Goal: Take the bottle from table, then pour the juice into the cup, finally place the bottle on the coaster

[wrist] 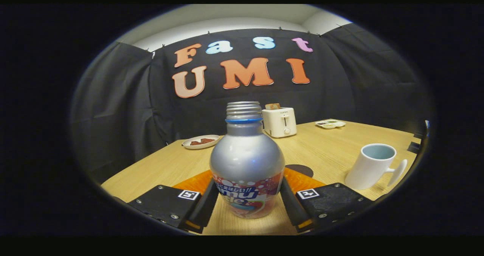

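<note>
The silver bottle (246,161) is held upright in the claw (247,203), pressed by both fingers, near the table's (325,150) front edge. An orange coaster (302,180) is seen behind it. A white cup (372,166) is placed by the right edge.

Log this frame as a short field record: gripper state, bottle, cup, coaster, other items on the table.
gripper: fingers on either side of the bottle's lower body, apparently pressing on it
bottle: silver, upright, cap off, threaded neck open, standing on the table
cup: white mug, upright, beyond the fingers on the right, handle pointing away from the bottle
coaster: orange, flat, just behind the bottle
table: light wood
other items: white toaster; plate with food; small tray
</note>
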